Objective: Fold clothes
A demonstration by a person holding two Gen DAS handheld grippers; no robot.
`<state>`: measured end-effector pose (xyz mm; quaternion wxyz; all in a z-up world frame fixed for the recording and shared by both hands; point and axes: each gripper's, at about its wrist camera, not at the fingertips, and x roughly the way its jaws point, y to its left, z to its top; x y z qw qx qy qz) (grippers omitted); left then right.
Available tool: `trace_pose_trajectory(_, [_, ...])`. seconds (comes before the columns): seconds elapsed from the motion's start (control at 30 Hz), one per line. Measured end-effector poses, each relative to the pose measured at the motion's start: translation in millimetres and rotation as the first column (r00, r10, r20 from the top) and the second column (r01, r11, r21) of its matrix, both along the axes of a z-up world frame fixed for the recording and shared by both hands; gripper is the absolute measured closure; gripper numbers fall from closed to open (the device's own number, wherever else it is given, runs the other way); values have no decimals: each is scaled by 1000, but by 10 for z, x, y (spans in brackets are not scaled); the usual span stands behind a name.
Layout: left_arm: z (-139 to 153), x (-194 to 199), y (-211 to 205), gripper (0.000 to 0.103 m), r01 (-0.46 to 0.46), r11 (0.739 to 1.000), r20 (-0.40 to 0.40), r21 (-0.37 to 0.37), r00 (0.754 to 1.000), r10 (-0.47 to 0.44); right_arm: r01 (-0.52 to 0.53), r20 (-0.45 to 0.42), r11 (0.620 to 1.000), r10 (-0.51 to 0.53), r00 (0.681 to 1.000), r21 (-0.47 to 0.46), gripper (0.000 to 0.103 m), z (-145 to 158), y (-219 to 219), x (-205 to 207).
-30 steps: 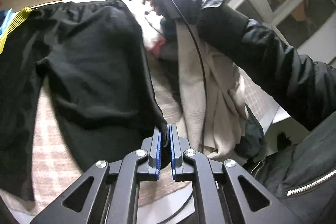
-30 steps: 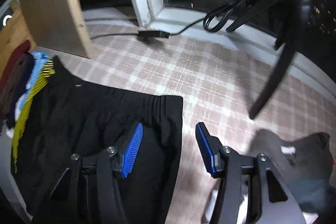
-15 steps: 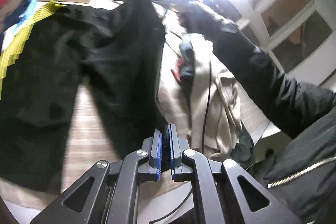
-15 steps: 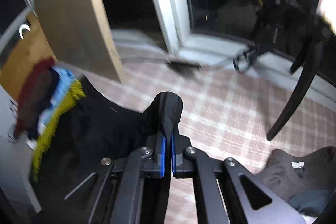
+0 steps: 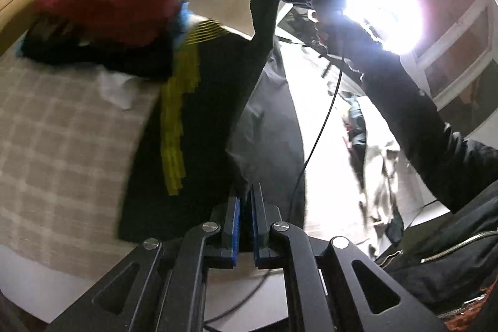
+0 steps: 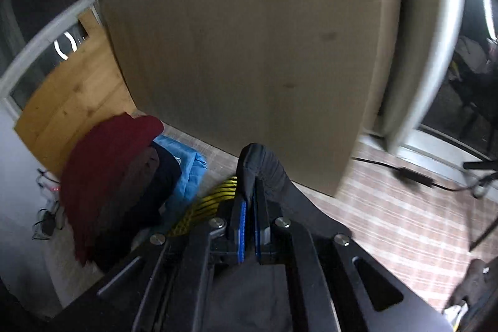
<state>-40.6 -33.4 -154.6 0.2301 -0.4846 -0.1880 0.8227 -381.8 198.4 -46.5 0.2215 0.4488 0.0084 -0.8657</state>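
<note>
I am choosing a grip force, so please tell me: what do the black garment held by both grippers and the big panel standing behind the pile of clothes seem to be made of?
Black garment: probably thin, smooth synthetic fabric with a slight sheen; it hangs limp between the left gripper and the right gripper. Panel: probably pale, matt wood or laminate; it is flat, with faint grain.

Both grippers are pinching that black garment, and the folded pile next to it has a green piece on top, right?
Not quite. The top piece of the pile is dark red, not green, as the right wrist view shows. Both the left gripper and the right gripper do pinch the black garment.
</note>
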Motion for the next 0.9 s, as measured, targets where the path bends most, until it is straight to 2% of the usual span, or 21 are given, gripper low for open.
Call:
trace_pose_trajectory(0.13, [-221, -109, -294, 98, 0, 1000, 31, 2, 1000, 0, 27, 67, 998, -30, 997, 53, 100, -368, -411, -190])
trace_pose_trajectory(0.3, [-417, -239, -487, 98, 20, 1000, 65, 4, 998, -20, 44, 107, 993, -56, 993, 111, 100, -706, -661, -284])
trace_pose_trajectory(0.37, [-508, -282, -502, 98, 38, 999, 87, -23, 996, -35, 26, 133, 994, -40, 990, 107, 98, -813, -743, -331])
trace_pose_trajectory(0.43, [-585, -280, -525, 95, 54, 998, 137, -36, 989, -49, 3, 163, 994, -20, 986, 106, 88, -878, -828, -353])
trace_pose_trajectory(0.5, [-587, -256, -605, 93, 27, 999, 159, -42, 987, -20, -17, 162, 992, -4, 987, 128, 66, -842, -899, -305])
trace_pose_trajectory(0.53, [-548, -235, -649, 93, 16, 999, 160, -43, 987, -9, -63, 141, 990, 45, 989, 123, 61, -762, -906, -240])
trace_pose_trajectory(0.57, [-508, -213, -692, 93, 5, 999, 161, -43, 987, 2, -76, 110, 990, 63, 992, 115, 56, -624, -870, -130])
trace_pose_trajectory(0.67, [-355, -173, -724, 91, 2, 997, 128, -71, 992, 7, -88, 45, 994, 85, 995, 67, 51, -216, -605, 245])
trace_pose_trajectory(0.73, [-288, -201, -701, 77, 16, 996, 108, -82, 994, -7, -69, 23, 997, 68, 997, 34, 43, -22, -331, 562])
trace_pose_trajectory(0.77, [-272, -241, -676, 74, 31, 996, 101, -84, 995, -22, -57, 26, 998, 56, 998, 19, 39, 30, -170, 793])
trace_pose_trajectory(0.83, [-347, -375, -568, 72, 97, 988, 115, -120, 990, -83, -37, 55, 999, 37, 998, -4, 39, 5, 136, 1324])
trace_pose_trajectory(0.9, [-408, -475, -545, 72, 150, 978, 132, -142, 982, -131, -12, 129, 1000, 13, 992, -10, 39, -211, 369, 1894])
